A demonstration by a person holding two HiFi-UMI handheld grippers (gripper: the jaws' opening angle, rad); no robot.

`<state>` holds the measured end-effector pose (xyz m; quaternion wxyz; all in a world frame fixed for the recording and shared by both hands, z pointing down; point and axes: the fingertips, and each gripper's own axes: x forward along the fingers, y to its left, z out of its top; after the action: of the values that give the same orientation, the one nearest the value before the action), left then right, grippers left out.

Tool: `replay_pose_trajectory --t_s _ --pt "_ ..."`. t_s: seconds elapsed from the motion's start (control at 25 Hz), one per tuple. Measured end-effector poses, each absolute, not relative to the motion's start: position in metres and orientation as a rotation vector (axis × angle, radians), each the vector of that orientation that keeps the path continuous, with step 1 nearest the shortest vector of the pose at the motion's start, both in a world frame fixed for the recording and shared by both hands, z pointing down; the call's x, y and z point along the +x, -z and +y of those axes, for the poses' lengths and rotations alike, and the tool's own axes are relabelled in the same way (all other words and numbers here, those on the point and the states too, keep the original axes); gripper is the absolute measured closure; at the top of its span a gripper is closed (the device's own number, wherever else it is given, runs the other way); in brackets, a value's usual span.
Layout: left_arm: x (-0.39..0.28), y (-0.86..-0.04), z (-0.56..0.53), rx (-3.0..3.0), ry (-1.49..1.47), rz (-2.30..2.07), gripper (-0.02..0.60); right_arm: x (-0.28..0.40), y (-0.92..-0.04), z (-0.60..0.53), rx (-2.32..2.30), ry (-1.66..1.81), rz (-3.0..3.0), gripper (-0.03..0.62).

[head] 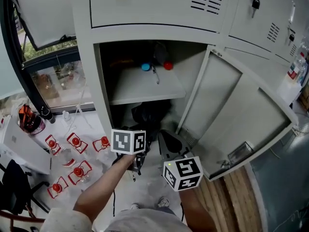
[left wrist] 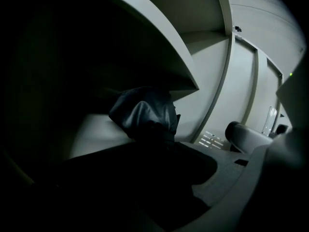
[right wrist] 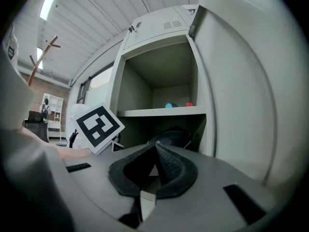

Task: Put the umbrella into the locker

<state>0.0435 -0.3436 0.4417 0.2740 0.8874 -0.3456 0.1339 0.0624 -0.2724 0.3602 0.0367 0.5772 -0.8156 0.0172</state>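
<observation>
Left forearm (head: pixel 104 187) stretched forward, left gripper (head: pixel 129 142) at the locker's (head: pixel 96 81) lower opening, its grip too dark to tell. Right gripper (right wrist: pixel 153 166) sits just outside the locker, clenched on nothing. One umbrella (left wrist: pixel 145 111), bundled, lies in the locker's lower compartment. Two round things on the locker's shelf (head: pixel 140 90): blue one (head: pixel 146 67), red one (head: pixel 168 65).

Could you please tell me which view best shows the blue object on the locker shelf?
Head view: the blue object sits clear and unobstructed. The right gripper view shows it tiny; the left gripper view misses it.
</observation>
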Motion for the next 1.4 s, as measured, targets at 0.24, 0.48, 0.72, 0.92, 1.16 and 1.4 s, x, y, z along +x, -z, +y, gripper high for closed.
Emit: replay_pose_trajectory --t_s 0.24,0.48,0.72,0.92,1.16,1.4 --pt "0.049 -0.441 -0.367 2.437 -0.465 -1.024 0.334 0.066 -0.359 -0.290 1.687 -0.044 -2.566 0.591" --pt "0.052 -0.441 -0.385 2.437 -0.542 -1.049 0.334 0.069 -0.359 -0.302 1.637 -0.047 -2.608 0.591" --pt "0.050 -0.437 -0.402 2.481 -0.665 -1.132 0.334 0.072 -0.356 -0.307 1.611 -0.038 -2.635 0.591" --pt "0.056 -0.442 -0.413 2.542 -0.828 -1.189 0.334 0.076 -0.356 -0.309 1.600 -0.037 -2.648 0.591" --pt "0.058 -0.445 -0.426 2.574 -0.915 -1.222 0.334 0.085 -0.357 -0.310 1.607 -0.043 -2.649 0.591" --pt "0.060 -0.448 -0.438 2.610 -1.006 -1.261 0.334 0.088 -0.359 -0.310 1.603 -0.049 -2.653 0.591"
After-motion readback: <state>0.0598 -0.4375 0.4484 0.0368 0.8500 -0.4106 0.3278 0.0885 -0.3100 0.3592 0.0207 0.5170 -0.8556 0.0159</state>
